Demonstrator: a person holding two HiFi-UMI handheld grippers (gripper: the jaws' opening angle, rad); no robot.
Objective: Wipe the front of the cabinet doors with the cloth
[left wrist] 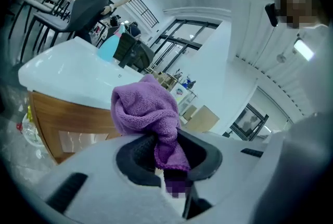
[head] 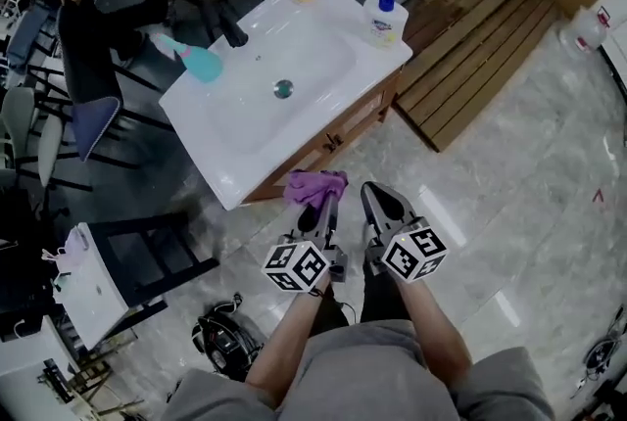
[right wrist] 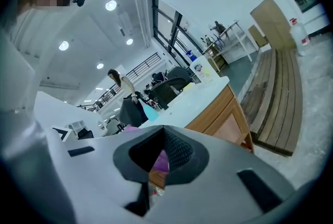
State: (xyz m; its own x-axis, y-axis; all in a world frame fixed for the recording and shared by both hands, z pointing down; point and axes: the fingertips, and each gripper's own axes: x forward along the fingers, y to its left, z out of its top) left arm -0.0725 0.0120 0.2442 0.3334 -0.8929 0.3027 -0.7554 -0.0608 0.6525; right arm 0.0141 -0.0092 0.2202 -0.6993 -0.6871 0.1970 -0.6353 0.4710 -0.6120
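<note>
My left gripper (head: 319, 211) is squeezed tight on the purple cloth (head: 315, 184), and the cloth bunches up past its tips. My right gripper (head: 380, 204) is pinched closed with nothing in it (it just sits beside the other one). The wooden cabinet doors (head: 353, 123) are straight ahead of the cloth, under the white sink top (head: 323, 37). They look close, but I think not touching. The doors run long from side to side in front of me. My left gripper is nearer, so it should push forward.
</note>
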